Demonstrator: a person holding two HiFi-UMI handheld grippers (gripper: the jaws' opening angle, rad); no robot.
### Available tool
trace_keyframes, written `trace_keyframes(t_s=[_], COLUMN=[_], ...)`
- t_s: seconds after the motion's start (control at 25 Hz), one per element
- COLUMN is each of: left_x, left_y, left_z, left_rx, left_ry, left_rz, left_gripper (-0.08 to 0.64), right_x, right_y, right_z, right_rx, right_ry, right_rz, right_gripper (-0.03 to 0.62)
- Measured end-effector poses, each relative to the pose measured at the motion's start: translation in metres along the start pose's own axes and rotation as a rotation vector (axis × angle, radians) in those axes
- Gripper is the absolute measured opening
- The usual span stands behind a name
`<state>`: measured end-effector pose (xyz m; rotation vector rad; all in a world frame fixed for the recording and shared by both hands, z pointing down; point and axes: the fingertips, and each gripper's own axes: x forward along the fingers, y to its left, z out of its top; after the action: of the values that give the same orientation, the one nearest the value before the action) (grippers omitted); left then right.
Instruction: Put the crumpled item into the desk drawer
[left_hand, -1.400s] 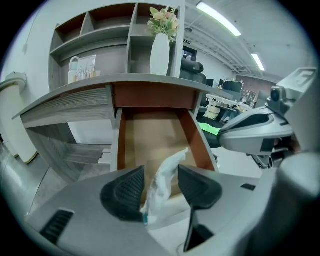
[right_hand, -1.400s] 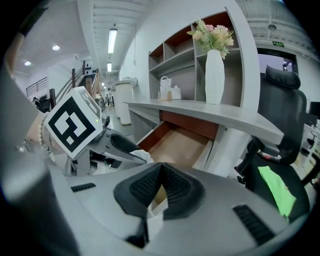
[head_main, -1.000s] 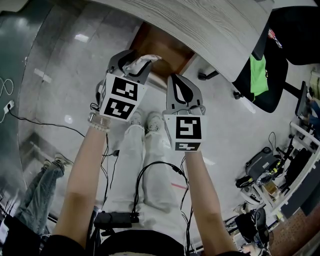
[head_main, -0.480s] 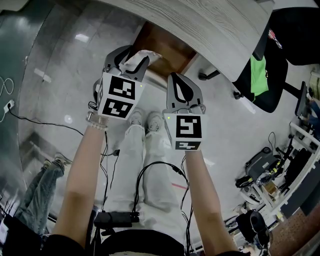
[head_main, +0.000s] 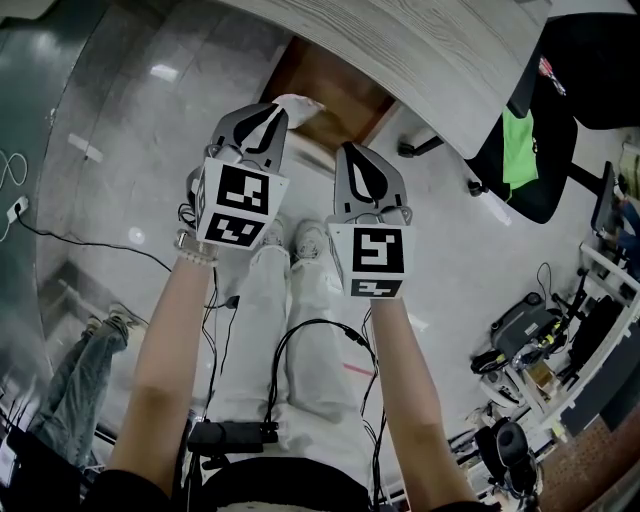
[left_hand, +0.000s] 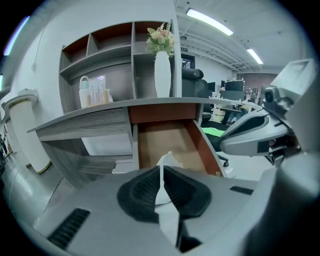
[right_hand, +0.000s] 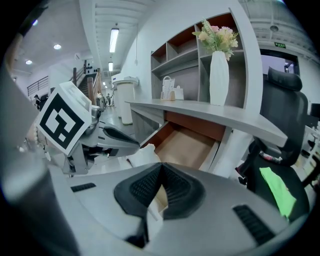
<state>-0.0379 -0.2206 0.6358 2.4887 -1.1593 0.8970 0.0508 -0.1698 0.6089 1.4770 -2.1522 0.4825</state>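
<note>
The left tongs (left_hand: 161, 170) have just been closing and now pinch the crumpled paper (left_hand: 168, 160). The paper sticks out past their tips, above the front edge of the open drawer (left_hand: 170, 137) under the tabletop (head_main: 420, 45). The right tongs (right_hand: 161, 167), just beside them, are closed on nothing.

Logging colours from my end. The crumpled white paper item (left_hand: 167, 161) is showing plain white, no print. The open wooden desk drawer (head_main: 335, 95) is reading warm brown inside and redder along its sides. The grey wood-grain desk top (head_main: 420, 50) is carrying fine pale streaks. The right gripper (head_main: 350, 149) is showing a light grey shell, black ribbed pads and black-and-white square markers. I'm seeing pink and cream flowers (left_hand: 161, 36) over a tall white vase (left_hand: 162, 74). A bright green cloth (head_main: 517, 150) is lying against the black office chair (head_main: 590, 60).
</note>
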Motion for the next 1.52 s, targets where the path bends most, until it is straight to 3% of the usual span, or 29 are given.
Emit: trace_keyframes(t_s=[0.6, 1.0, 1.28, 1.52], left_x=[-0.062, -0.124, -0.17, -0.209], left_y=[-0.031, -0.048, -0.061, -0.061], left_z=[0.032, 0.08, 0.109, 0.131], left_rx=[-0.065, -0.054, -0.025, -0.075], left_ry=[-0.084, -0.133, -0.153, -0.195], left_rz=[-0.044, -0.049, -0.054, -0.038], left_gripper=[0.012, 0.012, 0.012, 0.012], right_x=[-0.044, -0.102, -0.143, -0.176], right_y=[-0.006, -0.005, 0.008, 0.006], right_z=[0.03, 0.069, 0.108, 0.13], right_rx=[-0.004, -0.009, -0.049, -0.066], right_ry=[-0.02, -0.063, -0.126, -0.152], right_rz=[-0.028, -0.044, -0.007, -0.023], right_gripper=[0.003, 0.003, 0.003, 0.003])
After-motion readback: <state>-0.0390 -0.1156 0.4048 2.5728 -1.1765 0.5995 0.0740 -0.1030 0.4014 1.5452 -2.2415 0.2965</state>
